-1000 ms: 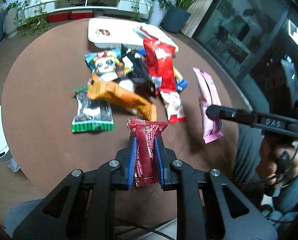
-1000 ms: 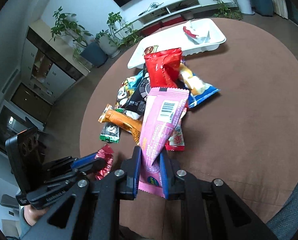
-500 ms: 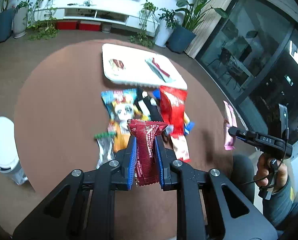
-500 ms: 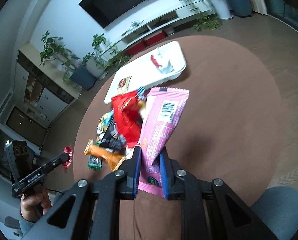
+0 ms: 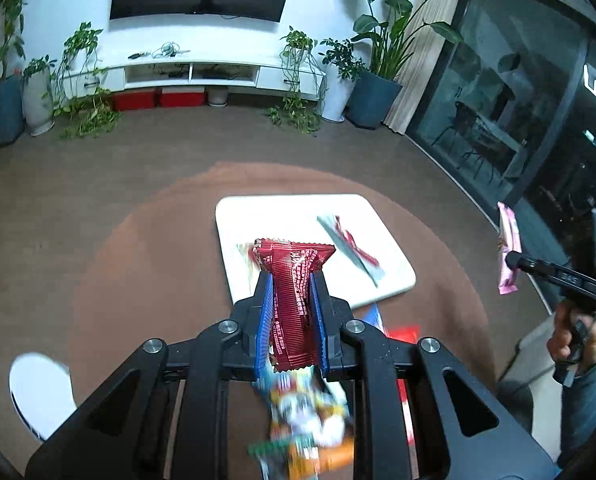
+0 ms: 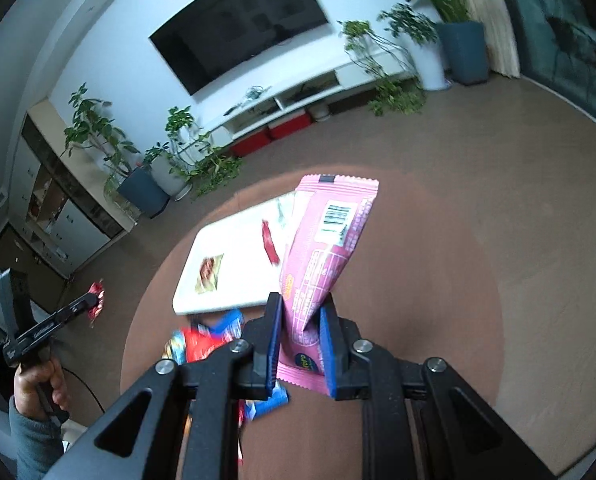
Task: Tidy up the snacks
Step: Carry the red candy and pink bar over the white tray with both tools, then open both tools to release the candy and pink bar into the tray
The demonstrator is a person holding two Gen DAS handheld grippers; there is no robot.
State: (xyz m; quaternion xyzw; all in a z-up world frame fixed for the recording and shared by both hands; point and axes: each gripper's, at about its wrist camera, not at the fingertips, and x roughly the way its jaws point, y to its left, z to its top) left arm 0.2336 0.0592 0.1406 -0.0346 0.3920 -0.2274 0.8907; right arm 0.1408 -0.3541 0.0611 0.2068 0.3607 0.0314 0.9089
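Both snacks up in the air, white tray (image 5: 394, 276) dead ahead.

My left hand-held gripper (image 5: 292, 320) was clamped tight on the dark red packet (image 5: 294, 304), raised above the tray's near edge; my right hand-held gripper (image 6: 300, 340) pinched the pink packet (image 6: 322, 248) just beside the tray's right side. The loose snack pile (image 6: 202, 340) lay on the brown surface (image 6: 418, 280), against the tray's near edge.

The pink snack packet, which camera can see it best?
The right wrist view: the pink snack packet fills the middle, barcode showing, clamped in the right gripper. The left wrist view shows it only small and edge-on at the far right.
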